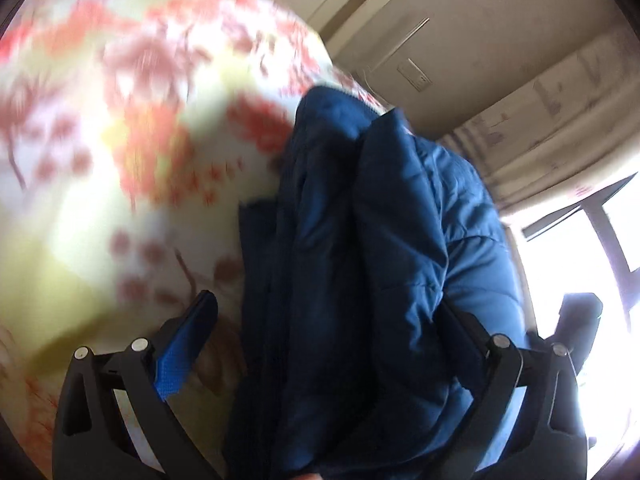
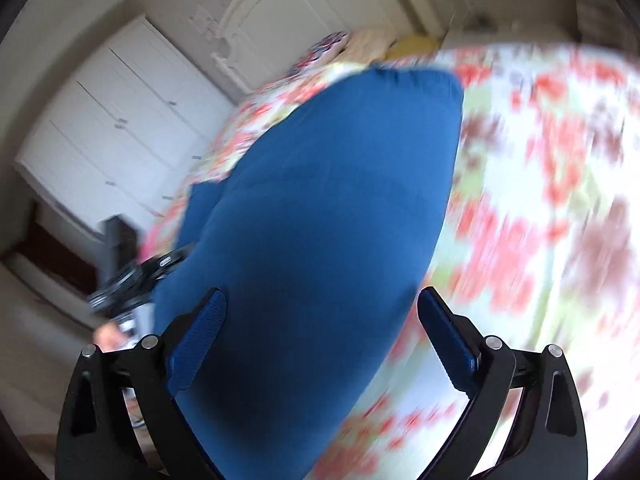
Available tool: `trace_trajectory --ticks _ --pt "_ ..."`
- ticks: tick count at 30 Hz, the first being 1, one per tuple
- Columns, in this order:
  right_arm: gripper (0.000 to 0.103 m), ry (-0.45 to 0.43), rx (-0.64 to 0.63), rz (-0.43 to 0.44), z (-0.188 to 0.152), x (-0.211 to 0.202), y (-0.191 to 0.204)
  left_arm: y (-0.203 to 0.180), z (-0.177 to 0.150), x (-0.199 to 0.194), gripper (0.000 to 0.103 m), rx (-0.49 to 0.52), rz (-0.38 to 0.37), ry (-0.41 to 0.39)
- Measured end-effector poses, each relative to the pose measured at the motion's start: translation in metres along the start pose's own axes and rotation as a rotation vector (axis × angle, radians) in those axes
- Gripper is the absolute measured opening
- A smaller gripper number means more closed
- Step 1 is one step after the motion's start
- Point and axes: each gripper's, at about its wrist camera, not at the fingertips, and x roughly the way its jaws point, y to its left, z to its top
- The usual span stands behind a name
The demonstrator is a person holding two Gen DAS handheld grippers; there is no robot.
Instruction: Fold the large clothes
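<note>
The left gripper [image 1: 332,344] stood with jaws apart, the blue padded jacket [image 1: 360,240] bunched between them, seemingly for gathering. The right gripper [image 2: 320,336] was likewise spread, straddling the jacket over the floral bedspread [image 2: 540,200], unclamped.

- This is a bedroom in a home.
- A bed [image 2: 540,200] fills much of both views, covered with a floral sheet in red, pink and pale green.
- At its far end stands a cream headboard [image 2: 304,12] with a curved top, and pillows [image 2: 372,42] lie against it.
- A white wardrobe [image 2: 120,128] with panelled doors and small handles runs along the wall beside the bed.
- In the left wrist view a pale curtain [image 1: 560,120] hangs next to a bright window [image 1: 580,260], and a light switch [image 1: 416,74] sits on the cream wall.
</note>
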Motion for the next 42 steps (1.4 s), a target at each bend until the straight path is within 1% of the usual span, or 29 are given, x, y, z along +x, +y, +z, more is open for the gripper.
trace_trajectory --ticks 1,2,5,7,9,13,14,15,16,17,19,21,24,28,30,32,34,36,38,39,40,41,42 --pt "0.097 0.023 0.020 0.038 -0.011 0.002 -0.001 0.001 -0.002 -0.001 0.101 0.000 -0.011 0.010" --pt "0.097 0.036 0.024 0.051 -0.017 0.004 -0.001 0.002 -0.005 -0.003 0.101 -0.003 -0.024 0.025" --pt "0.098 0.057 0.045 0.128 -0.032 0.011 0.004 0.007 -0.014 -0.008 0.101 -0.027 -0.101 0.085" --pt "0.099 0.068 0.038 0.133 -0.037 0.019 0.008 0.012 -0.021 -0.011 0.101 -0.043 -0.150 0.111" --pt "0.099 0.076 0.054 0.154 -0.041 0.029 0.008 0.013 -0.026 -0.013 0.101 -0.042 -0.184 0.120" --pt "0.099 0.033 0.020 0.151 -0.042 0.037 0.018 0.001 -0.030 -0.005 0.101 0.004 -0.186 0.123" --pt "0.094 0.006 0.002 0.151 -0.044 0.037 0.021 -0.002 -0.028 -0.001 0.100 0.006 -0.199 0.127" --pt "0.088 -0.015 -0.014 0.147 -0.046 0.036 0.023 -0.004 -0.028 0.002 0.089 0.003 -0.236 0.141" --pt "0.085 -0.051 -0.039 0.136 -0.049 0.035 0.027 -0.003 -0.028 0.004 0.082 -0.024 -0.276 0.141" --pt "0.080 -0.082 -0.059 0.125 -0.052 0.032 0.030 -0.005 -0.029 0.004 0.078 -0.027 -0.288 0.121" --pt "0.075 -0.157 -0.098 0.097 -0.054 0.024 0.034 -0.015 -0.031 0.001 0.065 -0.006 -0.297 0.081" --pt "0.069 -0.219 -0.130 0.061 -0.052 0.016 0.038 -0.032 -0.031 0.001 0.059 0.023 -0.316 0.029" --pt "0.066 -0.321 -0.174 0.003 -0.037 -0.001 0.035 -0.062 -0.026 0.007 0.058 0.060 -0.355 -0.009" --pt "0.065 -0.404 -0.211 -0.076 -0.009 -0.026 0.020 -0.110 0.000 0.035 0.058 0.101 -0.406 -0.034" --pt "0.064 -0.430 -0.214 -0.118 0.007 -0.035 0.008 -0.135 0.020 0.062 0.057 0.118 -0.417 -0.041" --pt "0.064 -0.439 -0.190 -0.156 0.030 -0.041 -0.013 -0.159 0.042 0.096 0.057 0.118 -0.423 -0.036" --pt "0.064 -0.431 -0.146 -0.178 0.050 -0.042 -0.040 -0.177 0.061 0.134 0.057 0.117 -0.397 -0.023" --pt "0.064 -0.401 -0.092 -0.192 0.065 -0.033 -0.069 -0.185 0.074 0.173 0.057 0.107 -0.359 0.012" --pt "0.065 -0.330 -0.011 -0.218 0.071 -0.017 -0.107 -0.181 0.077 0.201 0.059 0.075 -0.319 0.051" --pt "0.066 -0.313 0.005 -0.234 0.069 -0.009 -0.116 -0.174 0.076 0.210 0.061 0.054 -0.344 0.048" --pt "0.067 -0.337 0.016 -0.216 0.064 -0.007 -0.120 -0.172 0.074 0.212 0.062 0.046 -0.359 0.049" --pt "0.070 -0.343 0.037 -0.204 0.064 -0.006 -0.122 -0.169 0.073 0.211 0.062 0.045 -0.363 0.053" --pt "0.075 -0.338 0.055 -0.216 0.062 -0.006 -0.122 -0.170 0.071 0.209 0.064 0.065 -0.354 0.056"
